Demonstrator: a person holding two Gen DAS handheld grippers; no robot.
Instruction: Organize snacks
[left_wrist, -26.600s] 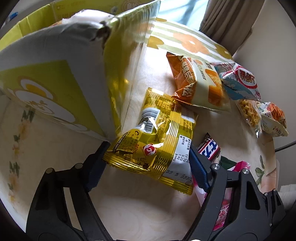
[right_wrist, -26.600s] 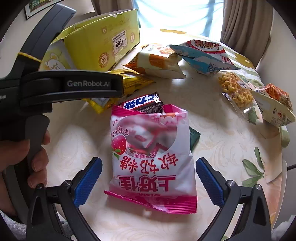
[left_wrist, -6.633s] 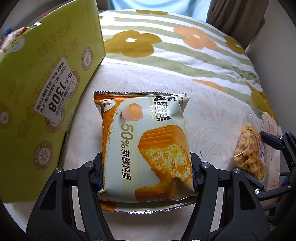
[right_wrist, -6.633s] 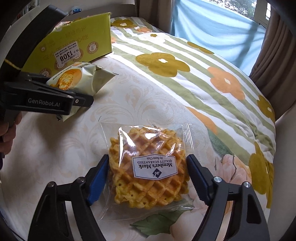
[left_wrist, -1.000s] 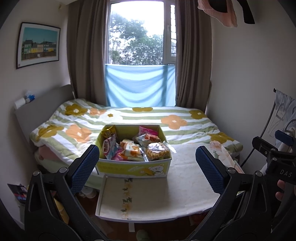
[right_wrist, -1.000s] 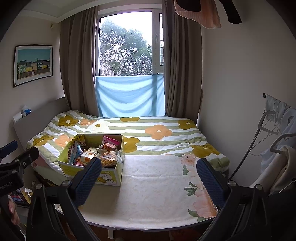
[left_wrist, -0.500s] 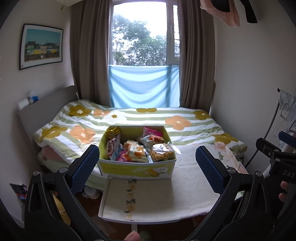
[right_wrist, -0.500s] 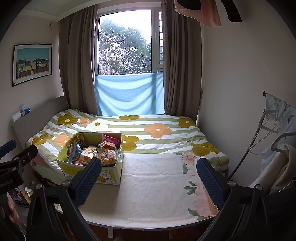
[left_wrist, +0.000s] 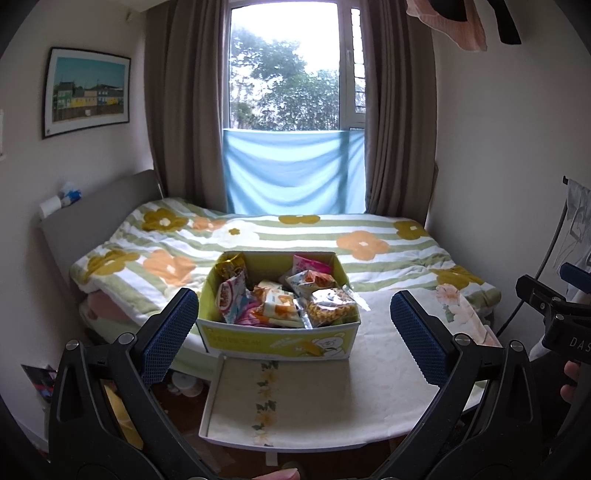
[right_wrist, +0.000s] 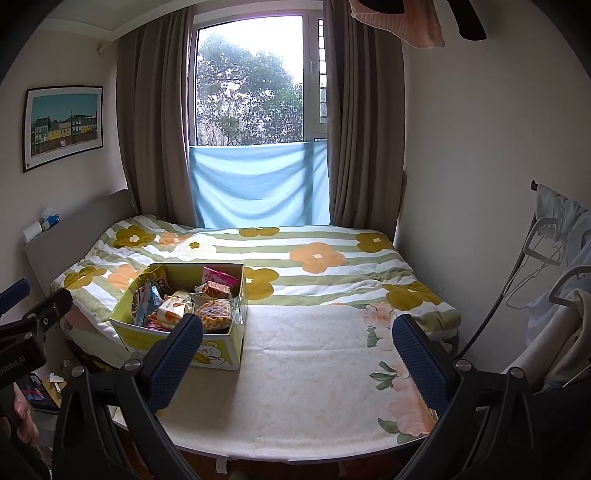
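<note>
Pulled back from the table (right_wrist: 314, 387) now, snacks (left_wrist: 284, 299) all packed in the box (left_wrist: 277, 339) at 12 o'clock. Left gripper (left_wrist: 293, 336) and right gripper (right_wrist: 295, 354) both wide, holding nothing. Looks done; best to just hold steady, clear of the box.

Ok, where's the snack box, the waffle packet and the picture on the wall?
snack box (left_wrist: 280, 341): left wrist view, on its yellow front wall.
waffle packet (left_wrist: 328, 308): left wrist view, on the clear wrapper over the waffle.
picture (right_wrist: 63, 125): right wrist view, on the coloured houses inside the frame.
</note>
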